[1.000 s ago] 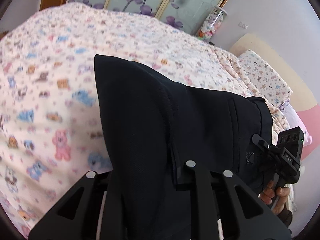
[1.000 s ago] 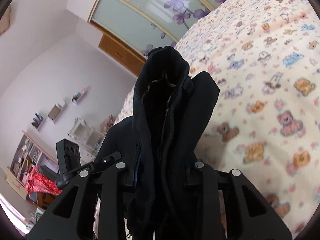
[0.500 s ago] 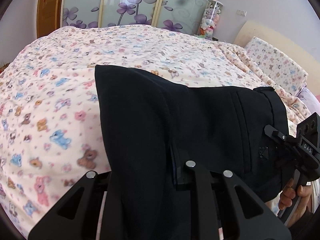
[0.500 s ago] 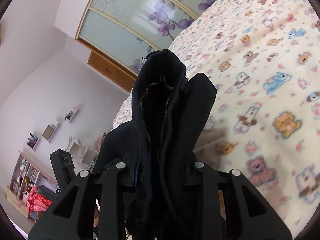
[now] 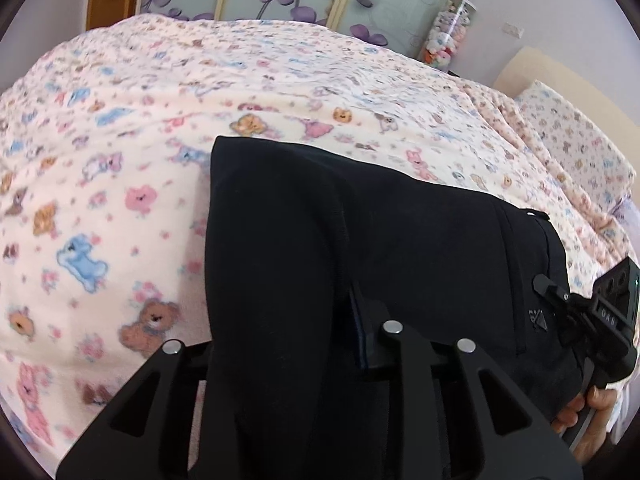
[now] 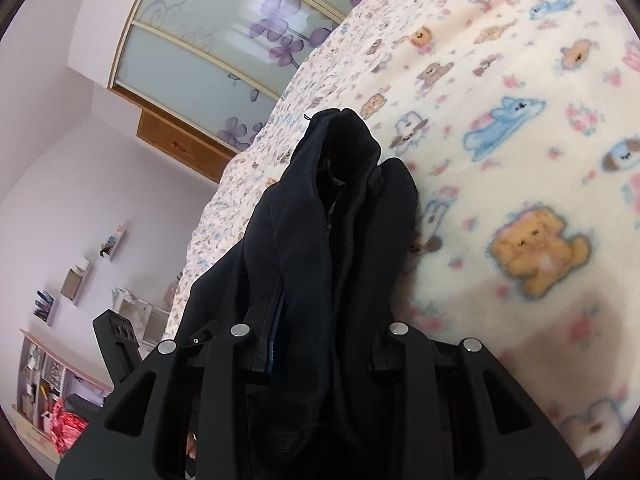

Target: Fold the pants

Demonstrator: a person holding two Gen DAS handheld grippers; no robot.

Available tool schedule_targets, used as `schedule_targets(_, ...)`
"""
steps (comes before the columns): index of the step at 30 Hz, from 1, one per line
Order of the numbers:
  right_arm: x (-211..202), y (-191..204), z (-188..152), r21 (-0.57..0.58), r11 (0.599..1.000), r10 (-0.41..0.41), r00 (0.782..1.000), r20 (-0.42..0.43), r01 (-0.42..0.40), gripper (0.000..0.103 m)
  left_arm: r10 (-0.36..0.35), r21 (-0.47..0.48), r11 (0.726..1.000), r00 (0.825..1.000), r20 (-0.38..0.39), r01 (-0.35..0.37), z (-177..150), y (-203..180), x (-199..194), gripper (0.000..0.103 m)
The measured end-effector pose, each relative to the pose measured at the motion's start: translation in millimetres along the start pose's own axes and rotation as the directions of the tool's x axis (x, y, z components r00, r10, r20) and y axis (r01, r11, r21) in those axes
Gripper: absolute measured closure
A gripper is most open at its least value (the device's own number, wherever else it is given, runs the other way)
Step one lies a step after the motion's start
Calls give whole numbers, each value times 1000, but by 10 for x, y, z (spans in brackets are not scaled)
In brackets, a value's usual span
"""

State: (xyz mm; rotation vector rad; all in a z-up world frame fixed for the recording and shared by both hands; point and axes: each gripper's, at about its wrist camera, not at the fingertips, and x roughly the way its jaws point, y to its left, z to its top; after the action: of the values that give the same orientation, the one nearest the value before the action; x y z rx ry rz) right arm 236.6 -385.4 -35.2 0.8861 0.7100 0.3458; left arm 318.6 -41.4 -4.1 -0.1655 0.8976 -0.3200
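Dark pants (image 5: 360, 248) are seen spread across the centre and lower right of the left wrist view, lying over a bedspread (image 5: 120, 200) printed with teddy bears. The left gripper (image 5: 280, 344) is found at the lower centre with its jaws opening, a fold of the pants between them. In the right wrist view, the right gripper (image 6: 320, 344) is clamped narrowly on a bunched stack of the pants (image 6: 340, 220) at centre frame.

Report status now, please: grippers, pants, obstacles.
Left hand-held gripper opening, pants between jaws. Right hand-held gripper shut on pants. Pants over bed. No obstacles seen.
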Motion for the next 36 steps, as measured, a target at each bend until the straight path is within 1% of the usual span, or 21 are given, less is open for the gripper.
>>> schedule_targets(2, -21, -4, -25, 10, 1000, 3, 1000, 1, -3, 70, -8, -14, 1000, 1000, 6, 8, -16, 31, -26, 68)
schedule_targets(4, -52, -25, -24, 35, 999, -13, 1000, -5, 13, 62, -31, -58, 998, 999, 17, 32, -36, 98, -91, 62)
schedule_targets(6, -142, 4, -40, 41, 998, -43, 999, 7, 43, 60, -76, -119, 990, 997, 34, 80, -58, 227, -203, 57)
schedule_targets(8, -230, 23, -60, 52, 997, -61, 998, 22, 59, 58, -86, -163, 982, 995, 56, 94, -74, 327, -324, 51)
schedule_targets(10, -321, 16, -48, 78, 994, -82, 995, 53, 77, 56, -34, -189, 981, 995, 95, 52, -91, 435, -519, 48)
schedule_targets(12, -497, -1, -34, 111, 988, -123, 986, 116, 111, 53, 26, -184, 983, 990, 142, 1, -82, 511, -744, 45)
schedule_targets(14, -743, 25, -26, 122, 980, -180, 960, 214, 157, 51, 47, -170, 985, 982, 184, -15, -81, 525, -919, 39)
schedule_targets(15, -822, 64, -9, 105, 982, -180, 952, 245, 159, 51, 40, -160, 987, 978, 204, -7, -77, 506, -998, 36)
schedule_targets(17, -952, 247, -11, 17, 995, -99, 955, 280, 98, 50, -12, -124, 991, 971, 241, 43, -54, 388, -1120, 24)
schedule_targets(19, -944, 412, -32, -50, 998, -10, 969, 248, 23, 50, -90, -85, 990, 965, 247, 114, -47, 230, -1144, 18)
schedule_targets(20, -889, 505, -59, -79, 996, 58, 978, 202, -43, 46, -129, -73, 986, 963, 238, 150, -41, 170, -1121, 17)
schedule_targets(21, -831, 551, -78, -84, 993, 91, 981, 169, -78, 32, -170, -69, 980, 961, 217, 189, -44, 84, -1056, 17)
schedule_targets(22, -753, 588, -110, -83, 990, 123, 984, 128, -113, 25, -195, -71, 975, 960, 200, 213, -60, 45, -1006, 16)
schedule_targets(24, -569, 605, -159, -69, 983, 171, 985, 34, -169, 25, -203, -84, 973, 968, 145, 217, -92, -40, -820, 16)
schedule_targets(25, -466, 586, -176, -53, 985, 164, 987, -7, -164, 25, -196, -95, 974, 973, 119, 208, -129, -35, -744, 16)
schedule_targets(27, -363, 475, -165, -34, 997, 68, 998, -10, -68, 26, -184, -144, 971, 981, 64, 192, -175, 40, -568, 15)
schedule_targets(29, -327, 270, -146, 17, 998, 65, 998, 3, -65, 36, -221, -240, 946, 975, 20, 219, -239, 223, -359, 19)
schedule_targets(31, -287, 21, -116, 113, 989, 93, 996, 8, -94, 56, -277, -327, 906, 961, 22, 269, -339, 418, -211, 25)
schedule_targets(32, -275, -67, -111, 139, 984, 110, 994, 8, -110, 59, -285, -331, 901, 958, 33, 279, -364, 442, -198, 26)
schedule_targets(33, -274, -89, -106, 144, 982, 120, 993, 7, -120, 60, -286, -320, 904, 957, 42, 284, -389, 441, -196, 26)
schedule_targets(36, -313, -21, -84, 142, 983, 121, 993, -3, -119, 58, -231, -231, 944, 972, 45, 236, -399, 263, -291, 24)
